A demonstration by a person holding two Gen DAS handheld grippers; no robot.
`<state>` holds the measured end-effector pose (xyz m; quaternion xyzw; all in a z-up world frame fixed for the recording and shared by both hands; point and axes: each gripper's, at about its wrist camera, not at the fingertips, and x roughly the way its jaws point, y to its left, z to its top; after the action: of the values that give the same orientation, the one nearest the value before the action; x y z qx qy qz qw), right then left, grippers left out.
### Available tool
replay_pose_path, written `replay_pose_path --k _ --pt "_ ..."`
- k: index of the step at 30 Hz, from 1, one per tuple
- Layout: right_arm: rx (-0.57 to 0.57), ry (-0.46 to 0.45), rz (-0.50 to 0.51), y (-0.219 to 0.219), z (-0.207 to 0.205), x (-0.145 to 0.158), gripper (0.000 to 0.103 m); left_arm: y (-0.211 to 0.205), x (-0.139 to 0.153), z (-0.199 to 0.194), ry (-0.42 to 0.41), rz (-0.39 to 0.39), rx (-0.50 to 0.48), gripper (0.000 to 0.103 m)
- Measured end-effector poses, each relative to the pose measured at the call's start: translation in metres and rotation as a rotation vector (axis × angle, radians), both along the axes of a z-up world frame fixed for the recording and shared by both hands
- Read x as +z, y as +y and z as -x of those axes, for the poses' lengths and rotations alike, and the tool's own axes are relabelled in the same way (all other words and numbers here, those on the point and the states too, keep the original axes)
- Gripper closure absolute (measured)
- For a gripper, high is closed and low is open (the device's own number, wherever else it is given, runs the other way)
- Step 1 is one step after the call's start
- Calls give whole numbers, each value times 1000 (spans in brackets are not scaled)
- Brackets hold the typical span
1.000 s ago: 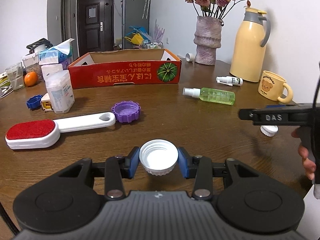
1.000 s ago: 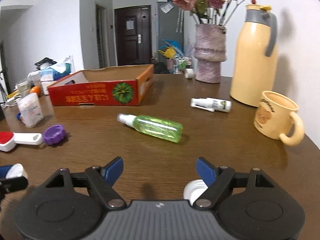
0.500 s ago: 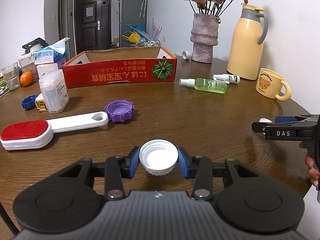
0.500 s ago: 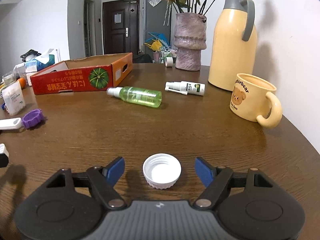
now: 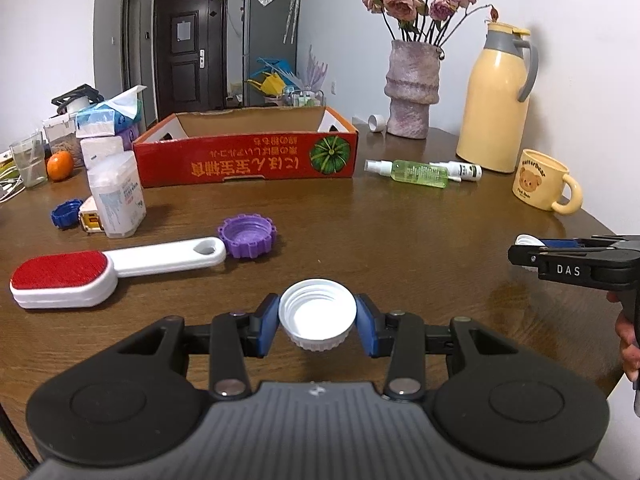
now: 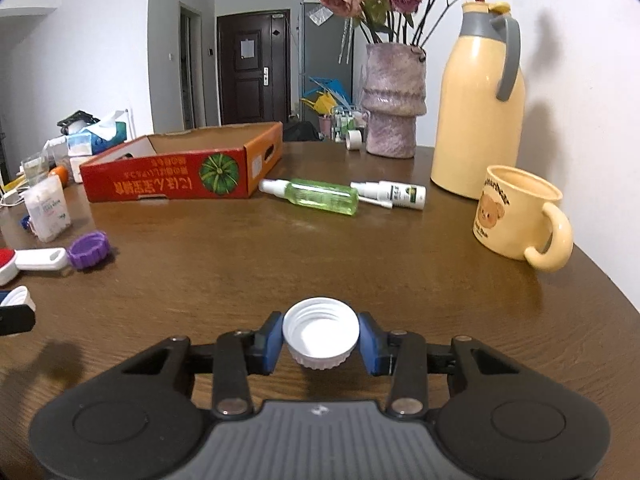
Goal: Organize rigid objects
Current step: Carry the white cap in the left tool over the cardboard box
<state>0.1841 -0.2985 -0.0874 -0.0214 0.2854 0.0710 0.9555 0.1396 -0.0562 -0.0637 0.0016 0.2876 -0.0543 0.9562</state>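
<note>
My left gripper (image 5: 317,322) is shut on a white bottle cap (image 5: 317,318), held just above the brown table. My right gripper (image 6: 320,338) is shut on a second white cap (image 6: 320,332); it also shows at the right edge of the left wrist view (image 5: 532,250). A red cardboard box (image 5: 246,158) stands open at the back. A purple cap (image 5: 248,235), a red lint brush (image 5: 108,270), a blue cap (image 5: 66,213), a green spray bottle (image 6: 316,195) and a white spray bottle (image 6: 394,194) lie on the table.
A yellow thermos (image 6: 478,120), a bear mug (image 6: 516,216) and a vase of roses (image 6: 394,104) stand at the right rear. A white swab container (image 5: 116,196), tissues, an orange (image 5: 60,165) and a glass crowd the left. The table edge curves close on the right.
My right gripper has moved over the white cap on the table and closed on it. My left gripper has kept hold of its cap and pulled back slightly.
</note>
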Motion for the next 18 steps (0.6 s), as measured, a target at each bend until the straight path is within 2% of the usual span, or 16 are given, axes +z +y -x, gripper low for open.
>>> replay_pose_path --k 18 --pt "49 -84 -24 50 -13 53 64 36 48 -20 -94 14 48 61"
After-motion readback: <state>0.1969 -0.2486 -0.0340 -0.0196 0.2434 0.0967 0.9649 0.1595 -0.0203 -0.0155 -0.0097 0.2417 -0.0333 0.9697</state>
